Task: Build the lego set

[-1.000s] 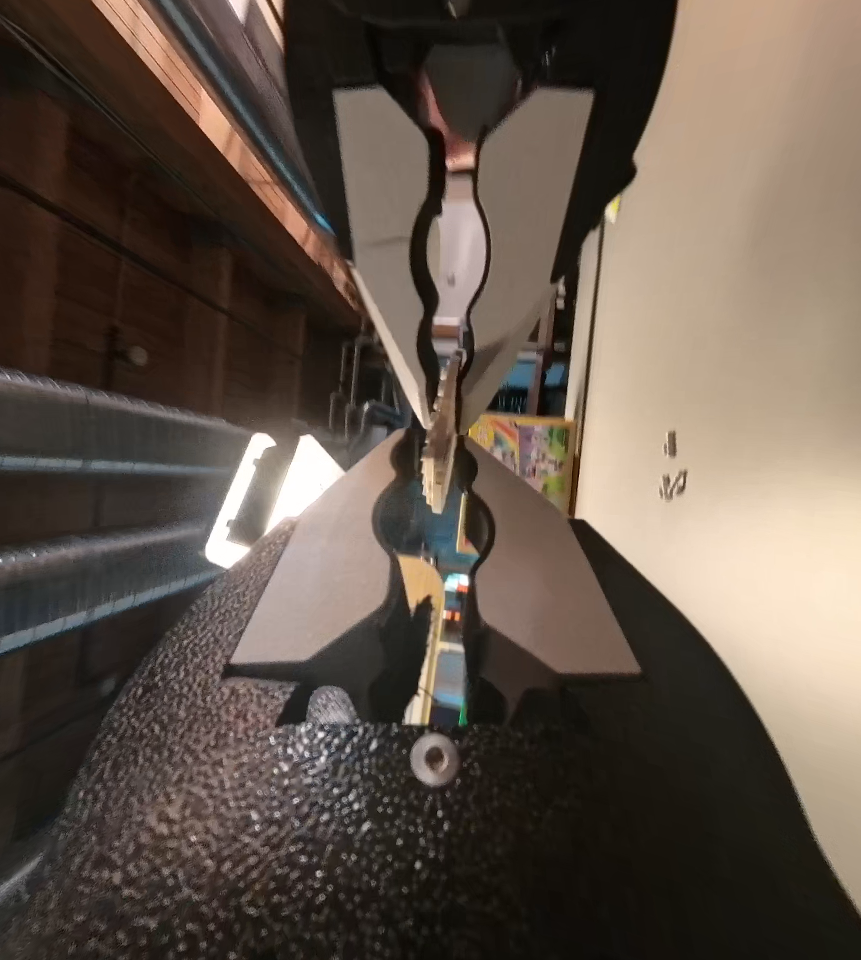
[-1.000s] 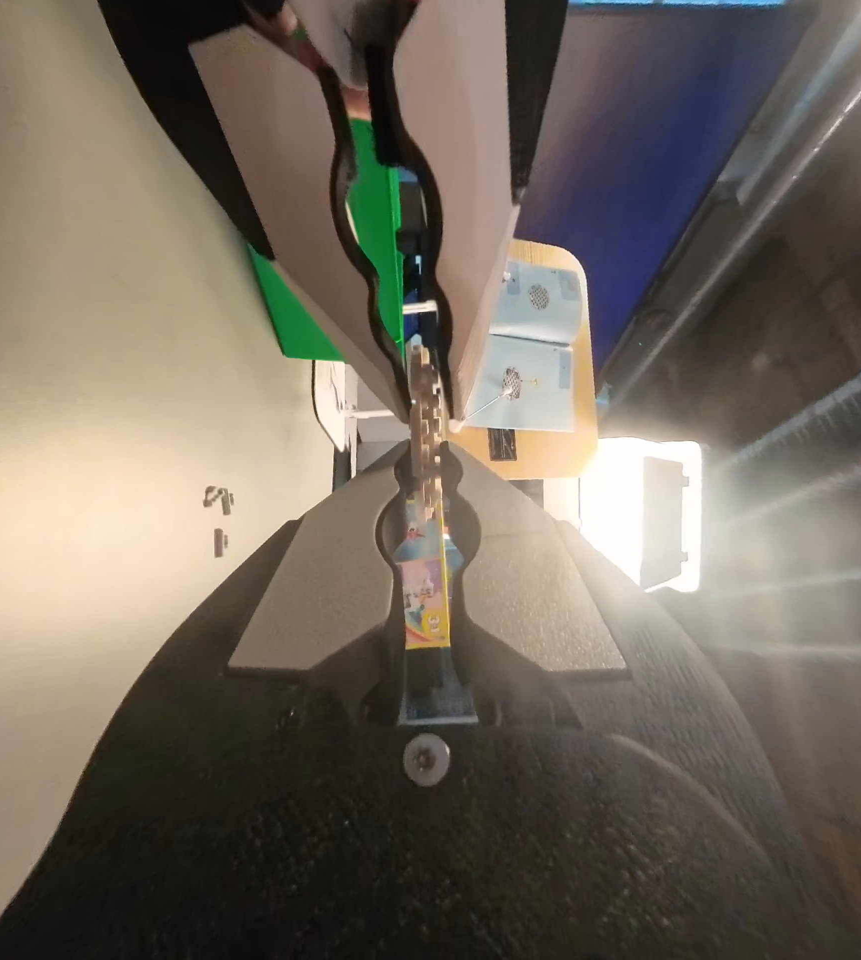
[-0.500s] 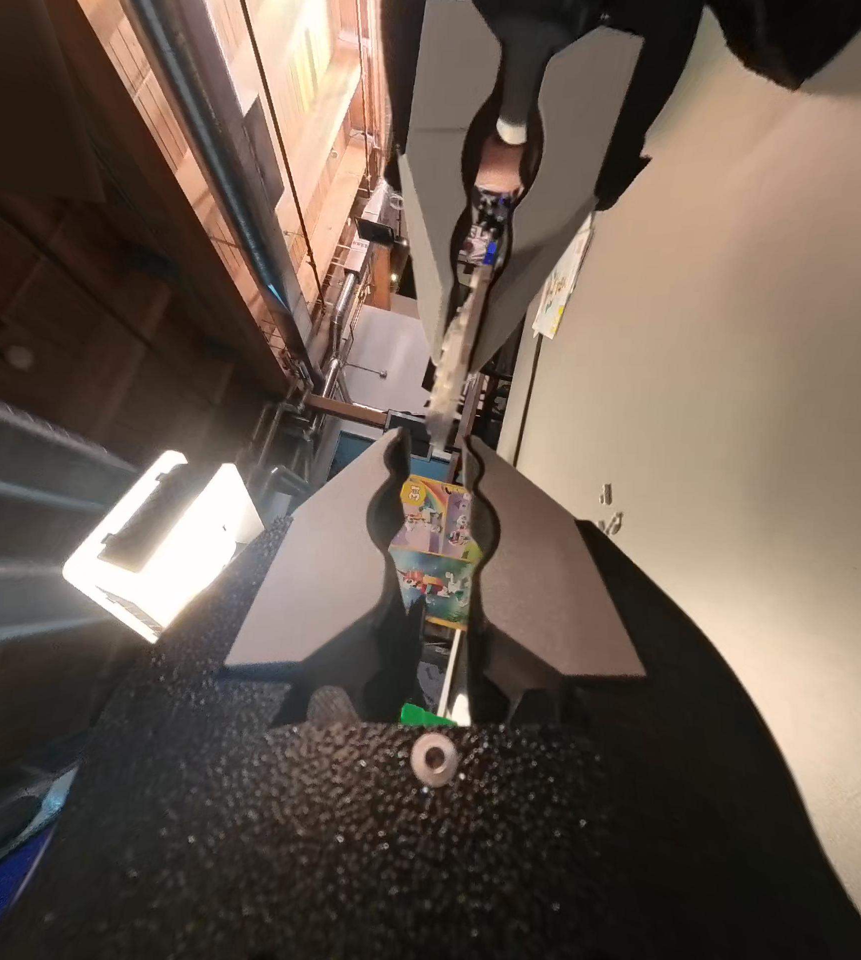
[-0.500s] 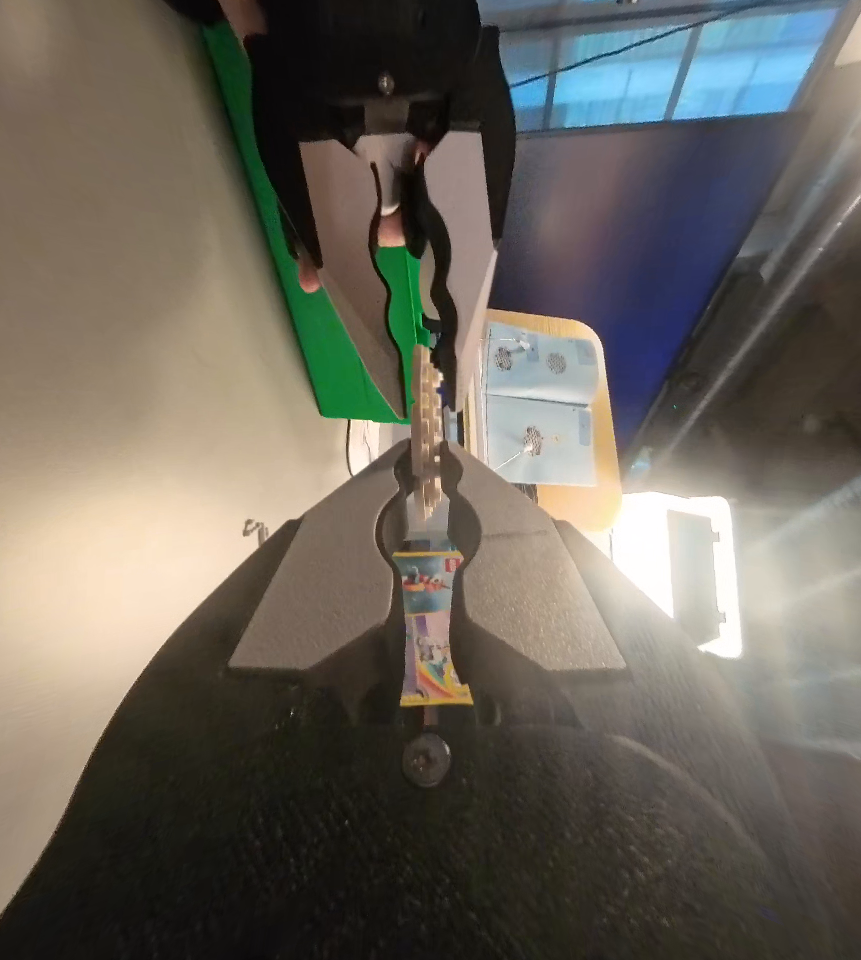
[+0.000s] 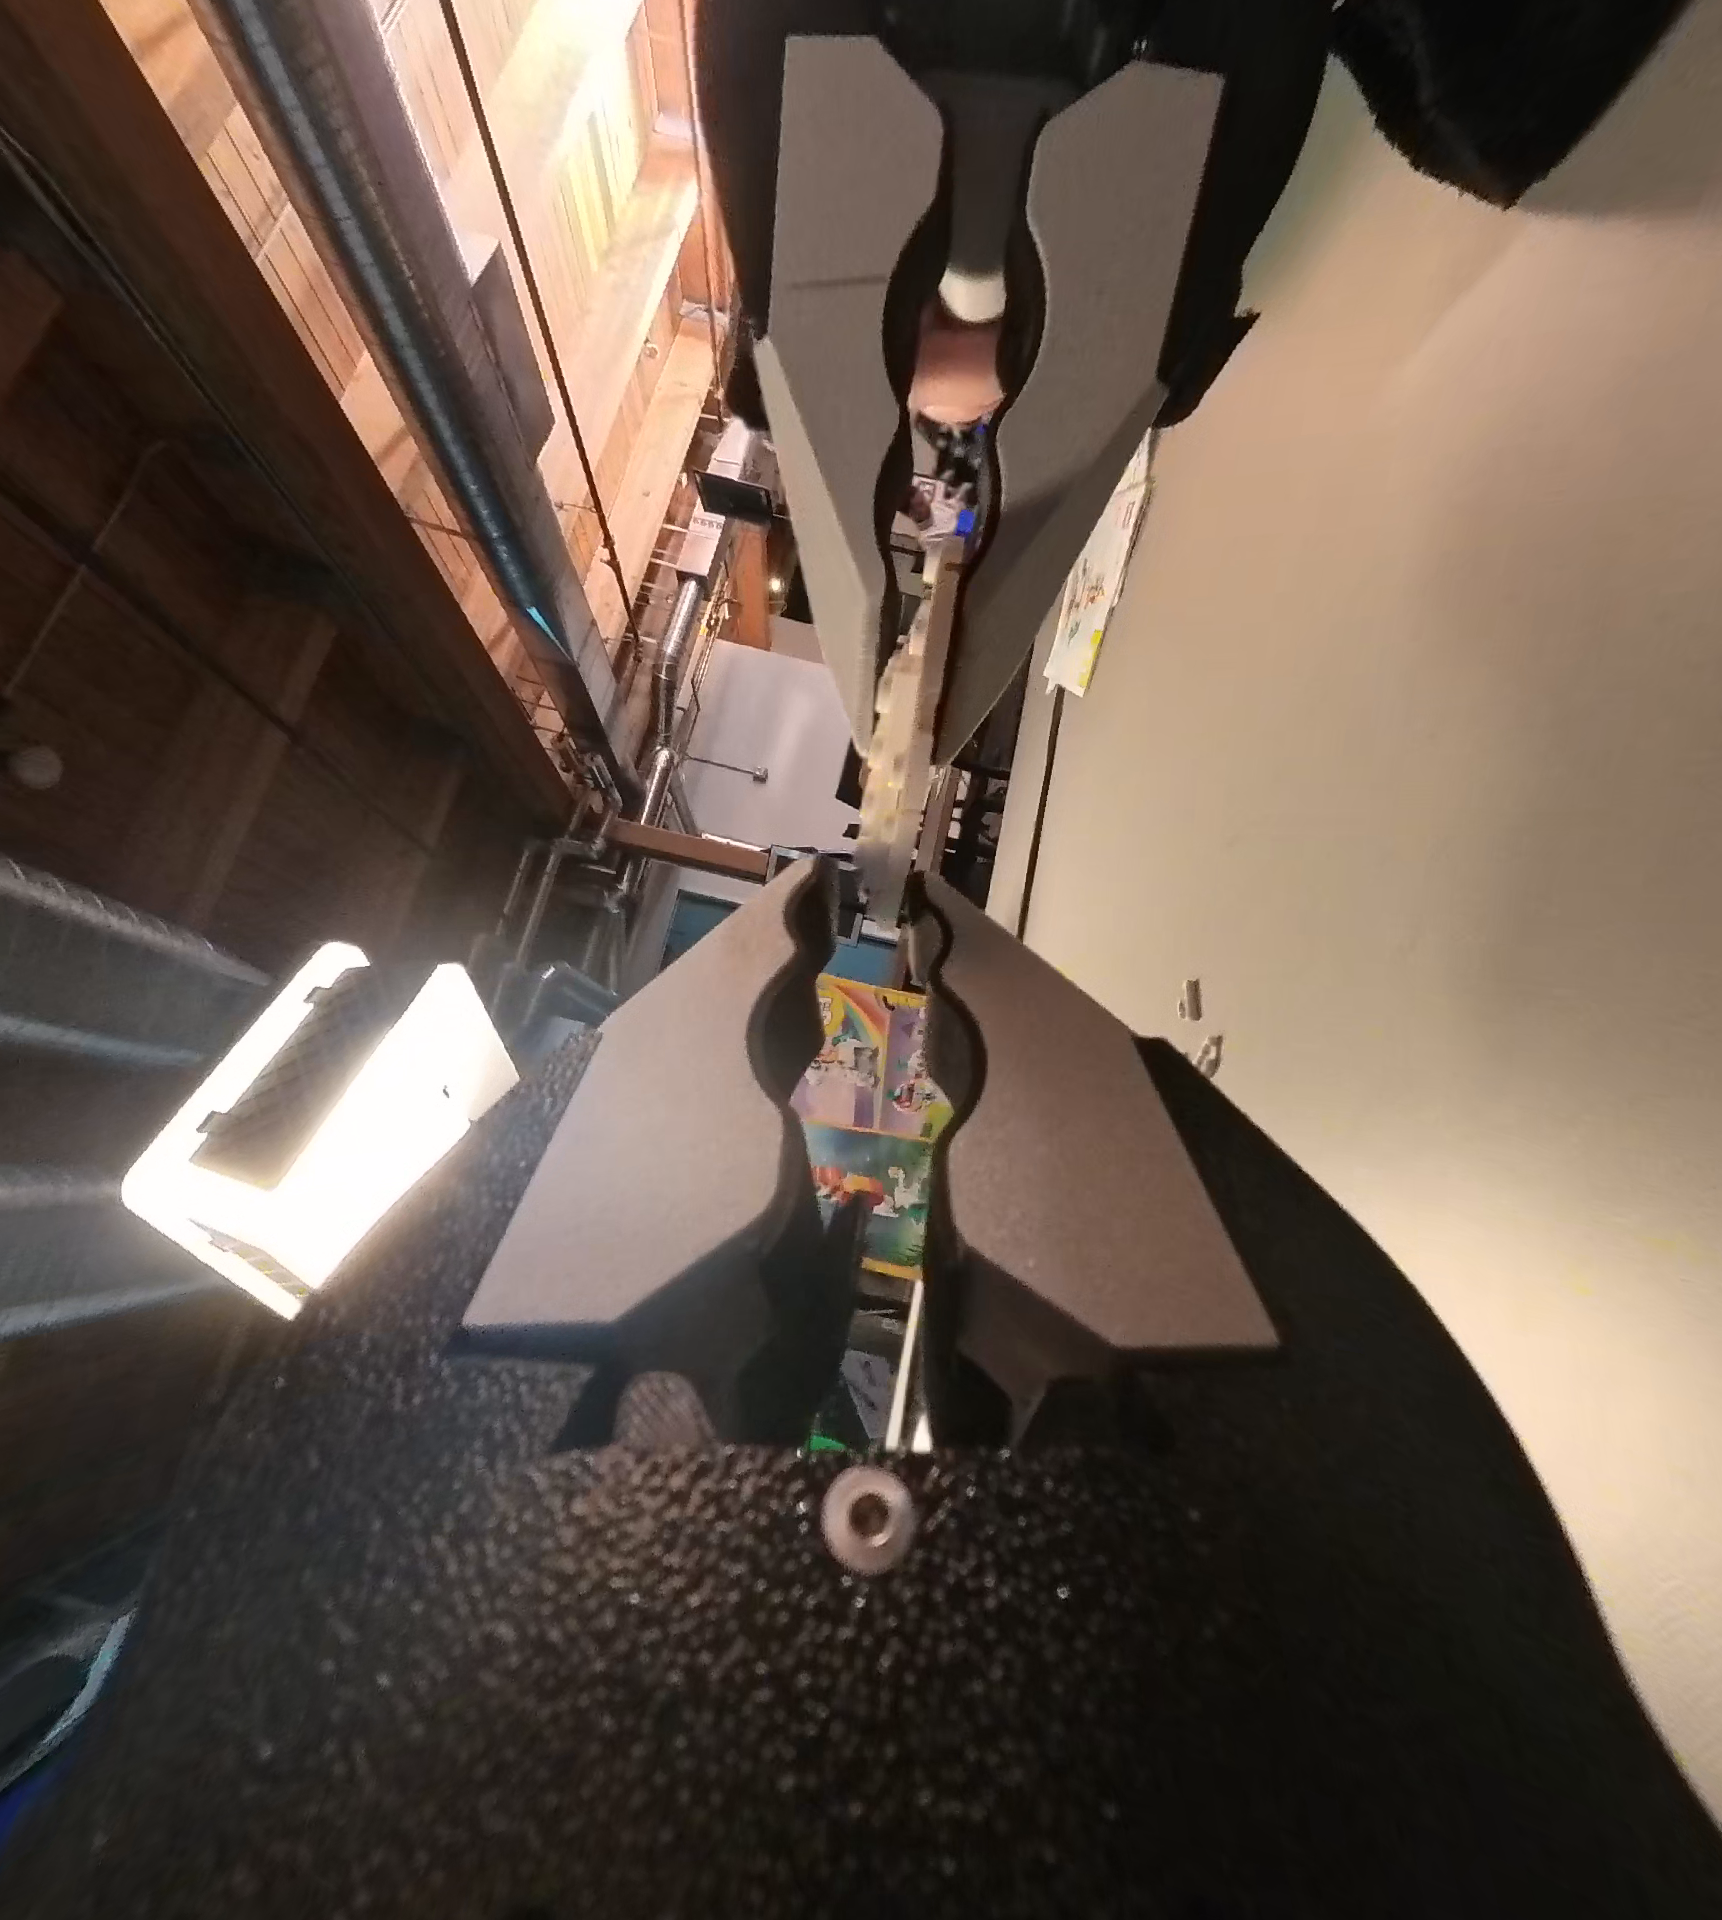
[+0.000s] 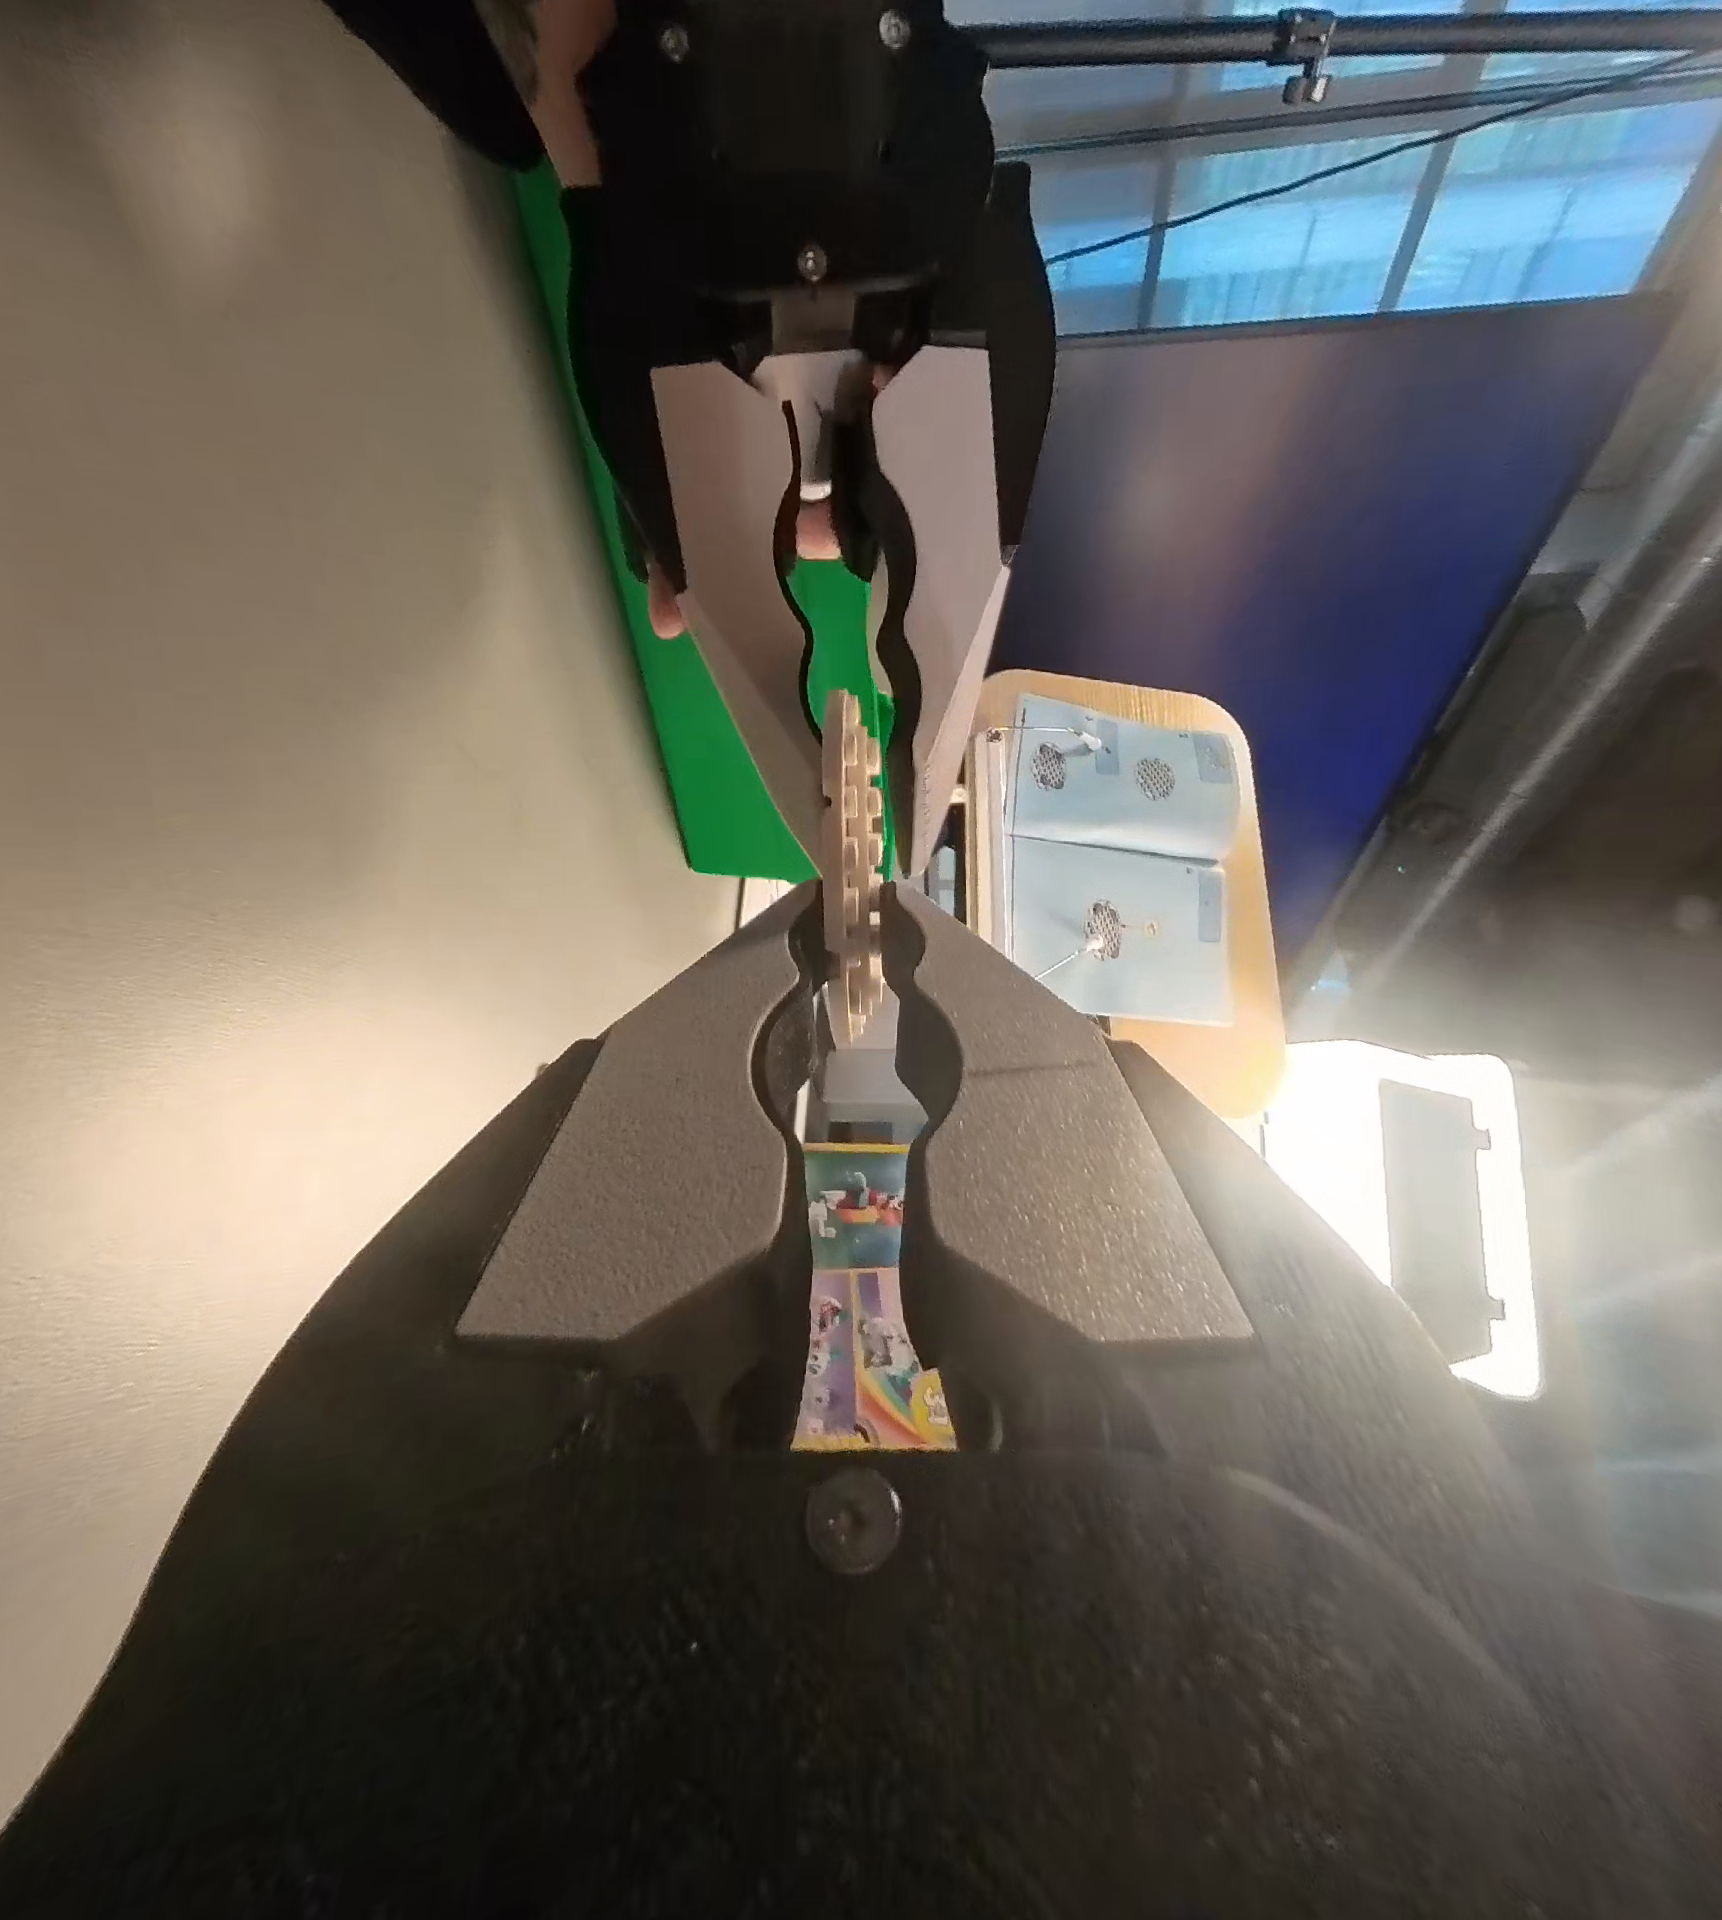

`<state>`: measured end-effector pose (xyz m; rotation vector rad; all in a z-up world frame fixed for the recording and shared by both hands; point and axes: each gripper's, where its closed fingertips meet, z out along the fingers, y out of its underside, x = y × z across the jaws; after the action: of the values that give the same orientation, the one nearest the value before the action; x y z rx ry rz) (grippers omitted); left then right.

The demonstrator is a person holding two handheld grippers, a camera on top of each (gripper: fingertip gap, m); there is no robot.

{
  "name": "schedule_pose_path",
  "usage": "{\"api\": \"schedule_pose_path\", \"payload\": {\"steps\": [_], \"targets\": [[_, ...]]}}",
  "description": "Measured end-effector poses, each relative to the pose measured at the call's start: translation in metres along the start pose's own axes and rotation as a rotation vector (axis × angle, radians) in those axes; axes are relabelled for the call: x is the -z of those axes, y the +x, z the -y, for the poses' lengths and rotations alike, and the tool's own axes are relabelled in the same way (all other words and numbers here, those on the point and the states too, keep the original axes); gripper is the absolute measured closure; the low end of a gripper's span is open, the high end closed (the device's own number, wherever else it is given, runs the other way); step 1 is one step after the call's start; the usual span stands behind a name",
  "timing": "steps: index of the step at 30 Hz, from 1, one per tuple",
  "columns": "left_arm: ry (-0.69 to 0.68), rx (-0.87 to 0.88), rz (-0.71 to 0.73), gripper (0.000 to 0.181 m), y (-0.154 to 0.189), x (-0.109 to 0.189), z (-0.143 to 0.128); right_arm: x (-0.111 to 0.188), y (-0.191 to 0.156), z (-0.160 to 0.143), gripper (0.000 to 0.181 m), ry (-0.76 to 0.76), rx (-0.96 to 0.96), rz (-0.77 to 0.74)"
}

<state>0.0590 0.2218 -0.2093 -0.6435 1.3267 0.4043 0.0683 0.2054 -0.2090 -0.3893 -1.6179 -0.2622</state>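
Note:
A tan round-edged Lego plate (image 5: 893,758) is seen edge-on, held in the air between my two grippers, which face each other tip to tip. My left gripper (image 5: 869,888) is shut on one end of the plate. My right gripper (image 5: 904,727) holds the other end. In the right wrist view the plate (image 6: 852,810) shows its studs, my right gripper (image 6: 854,909) is shut on its near end, and my left gripper (image 6: 862,862) clasps its far end.
A colourful Lego box (image 5: 867,1091) shows through the fingers, also in the right wrist view (image 6: 857,1299). An open light-blue booklet (image 6: 1106,831) lies on a wooden table. A green sheet (image 6: 691,727), a bright light panel (image 5: 317,1122) and the white tabletop (image 5: 1459,727) are nearby. The tips of both grippers are at nearly the same place.
Half a second ago my left jaws were wider and the plate's end was just at their tips. Now they have narrowed around that end. The right gripper has kept hold throughout.

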Motion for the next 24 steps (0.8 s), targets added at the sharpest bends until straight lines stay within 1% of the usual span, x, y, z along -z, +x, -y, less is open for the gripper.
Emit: {"api": "schedule_pose_path", "payload": {"steps": [5,8,11,13,20,24], "targets": [[0.022,-0.019,-0.006,0.176,0.001,0.002,0.004,0.001,0.0,0.003,0.175,0.013,-0.002,0.006],[0.043,-0.07,-0.009,0.177,0.002,0.005,0.008,0.002,0.0,0.006,0.175,0.034,-0.016,0.022],[0.058,-0.103,-0.023,0.177,0.002,0.007,0.012,0.004,0.0,0.009,0.173,0.062,-0.06,0.049],[0.065,-0.097,-0.059,0.177,0.004,0.008,0.014,0.006,0.001,0.011,0.173,0.083,-0.1,0.07],[-0.008,-0.113,-0.146,0.178,0.009,0.008,0.016,0.009,-0.002,0.01,0.173,0.121,-0.182,0.131],[-0.045,-0.074,-0.168,0.178,0.011,0.006,0.012,0.006,-0.005,0.006,0.173,0.116,-0.222,0.145]]}}
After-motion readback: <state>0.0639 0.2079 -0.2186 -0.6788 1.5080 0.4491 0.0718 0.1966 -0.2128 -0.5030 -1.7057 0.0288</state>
